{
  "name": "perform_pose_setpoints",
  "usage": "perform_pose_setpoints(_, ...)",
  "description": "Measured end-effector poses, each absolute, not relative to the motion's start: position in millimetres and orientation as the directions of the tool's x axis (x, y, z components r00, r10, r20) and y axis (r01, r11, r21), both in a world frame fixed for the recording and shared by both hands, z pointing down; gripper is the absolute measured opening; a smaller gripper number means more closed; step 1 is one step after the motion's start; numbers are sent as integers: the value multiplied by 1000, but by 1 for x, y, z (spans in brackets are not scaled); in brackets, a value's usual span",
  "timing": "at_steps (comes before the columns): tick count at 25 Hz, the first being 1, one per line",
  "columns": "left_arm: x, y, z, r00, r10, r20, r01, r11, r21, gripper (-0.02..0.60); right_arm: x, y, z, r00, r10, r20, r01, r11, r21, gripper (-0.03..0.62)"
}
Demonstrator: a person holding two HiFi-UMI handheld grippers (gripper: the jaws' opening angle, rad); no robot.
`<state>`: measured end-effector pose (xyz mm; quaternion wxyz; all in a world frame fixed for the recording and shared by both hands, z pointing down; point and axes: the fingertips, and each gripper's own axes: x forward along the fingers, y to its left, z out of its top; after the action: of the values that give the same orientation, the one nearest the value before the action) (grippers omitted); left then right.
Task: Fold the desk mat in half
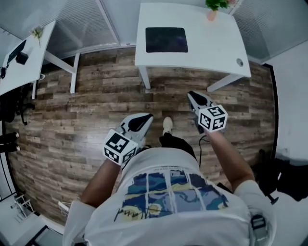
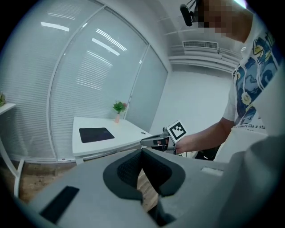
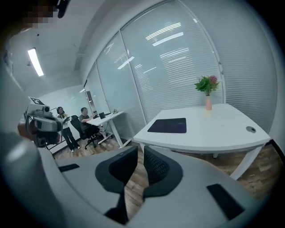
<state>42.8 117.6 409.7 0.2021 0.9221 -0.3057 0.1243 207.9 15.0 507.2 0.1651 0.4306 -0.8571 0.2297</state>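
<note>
Head view: open wooden floor (image 1: 96, 96) is stretching between the person and the white table (image 1: 211, 48) on the far side. The desk mat (image 1: 166, 39), dark and rectangular, is lying flat and unfolded on the table's left part, inside its edges. A potted plant (image 1: 212, 8) is standing at the far edge. The left gripper (image 1: 143, 119) and right gripper (image 1: 194, 97) are hovering over the floor.

Left gripper view: its fingers (image 2: 127, 171) are meeting at the tips, holding nothing.

Right gripper view: its fingers (image 3: 158, 167) are standing slightly apart, empty. 2 people (image 3: 83, 116) are sitting and standing far left.
</note>
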Motion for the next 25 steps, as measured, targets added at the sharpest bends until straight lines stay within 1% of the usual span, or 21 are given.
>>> perform_pose_setpoints(8, 86, 24, 415, 750, -562, 349, -658, -687, 309, 2, 239, -119, 544, -576, -638, 511, -811, 524, -261, 57)
perform_pose_setpoints(11, 93, 2, 414, 751, -561, 348, -658, -680, 324, 2, 246, -156, 558, -557, -642, 527, -827, 491, -275, 63)
perform_pose_setpoints(14, 91, -17, 414, 759, -548, 351, -648, -684, 334, 2, 251, -192, 571, -519, -664, 538, -853, 436, -285, 71)
perform_pose_setpoints(19, 78, -50, 420, 770, -527, 359, -633, -699, 332, 2, 258, -240, 609, -435, -673, 598, -900, 343, -269, 78)
perform_pose_setpoints(25, 54, -91, 425, 776, -508, 374, -624, -707, 335, 2, 257, -284, 642, -365, -660, 656, -931, 266, -249, 89)
